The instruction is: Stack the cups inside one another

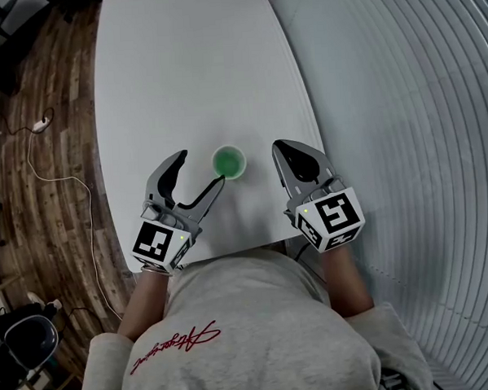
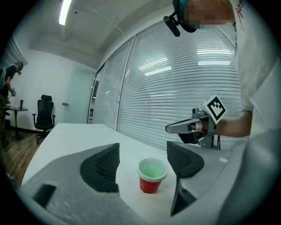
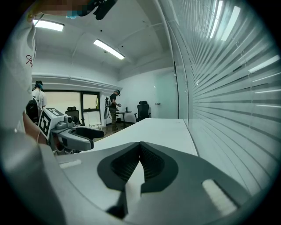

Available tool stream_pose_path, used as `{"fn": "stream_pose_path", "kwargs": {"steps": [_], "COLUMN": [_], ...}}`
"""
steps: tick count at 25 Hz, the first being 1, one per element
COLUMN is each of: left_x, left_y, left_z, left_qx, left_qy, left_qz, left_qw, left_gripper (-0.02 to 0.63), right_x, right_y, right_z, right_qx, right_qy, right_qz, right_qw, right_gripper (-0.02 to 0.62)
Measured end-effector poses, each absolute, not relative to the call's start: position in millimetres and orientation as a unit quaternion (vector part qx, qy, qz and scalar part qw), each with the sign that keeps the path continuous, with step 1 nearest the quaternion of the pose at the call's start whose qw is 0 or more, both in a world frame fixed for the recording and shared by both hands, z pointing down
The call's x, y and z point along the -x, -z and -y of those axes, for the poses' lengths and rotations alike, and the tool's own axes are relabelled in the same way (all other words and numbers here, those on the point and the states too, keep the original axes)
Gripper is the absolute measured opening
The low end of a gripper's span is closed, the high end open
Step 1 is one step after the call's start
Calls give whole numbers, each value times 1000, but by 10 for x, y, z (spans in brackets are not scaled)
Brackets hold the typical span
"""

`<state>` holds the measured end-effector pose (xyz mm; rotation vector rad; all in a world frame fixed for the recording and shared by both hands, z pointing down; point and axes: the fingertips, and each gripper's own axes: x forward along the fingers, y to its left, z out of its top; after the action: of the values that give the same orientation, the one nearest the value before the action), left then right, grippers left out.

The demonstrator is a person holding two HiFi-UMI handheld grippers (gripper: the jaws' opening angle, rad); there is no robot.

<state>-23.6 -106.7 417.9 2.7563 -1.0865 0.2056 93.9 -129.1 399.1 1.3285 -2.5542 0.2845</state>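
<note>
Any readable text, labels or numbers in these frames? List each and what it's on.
No text can be read.
Red script on the sweatshirt: cursive, upside down, unreadable.
Marker cubes: black-and-white square patterns only, no letters.
Cups: no print visible.

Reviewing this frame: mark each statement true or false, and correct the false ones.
1. A green cup sits nested inside a red cup. True: the cup stack stands on the white table.
2. The left gripper is clamped on the stack. False: the left gripper has its jaws apart, and neither pad presses on the cups.
3. The right gripper is shut with nothing in it. True: the right gripper has its jaws together and empty.
4. The stack lies tipped on its side. False: it stands upright, mouth up.
5. The right gripper is over the stack. False: it is off to one side.
</note>
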Motion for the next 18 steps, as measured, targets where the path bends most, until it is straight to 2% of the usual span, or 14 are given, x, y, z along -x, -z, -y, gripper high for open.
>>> {"fn": "stream_pose_path", "kwargs": {"steps": [7, 13, 18], "left_x": [367, 421, 448], "left_y": [-3952, -3942, -3885], "left_z": [1101, 1068, 1097], "left_qx": [-922, -917, -912], "left_qy": [-57, -52, -49], "left_qz": [375, 388, 400], "left_qw": [80, 77, 72], "left_gripper": [314, 255, 232], "right_x": [-805, -783, -777], "right_y": [-3833, -3854, -3840], "right_z": [1346, 1322, 1358], "right_qx": [-448, -444, -439], "right_qy": [-92, -88, -87], "right_qz": [881, 884, 887], "right_qw": [122, 117, 115], "right_gripper": [-3, -3, -3]}}
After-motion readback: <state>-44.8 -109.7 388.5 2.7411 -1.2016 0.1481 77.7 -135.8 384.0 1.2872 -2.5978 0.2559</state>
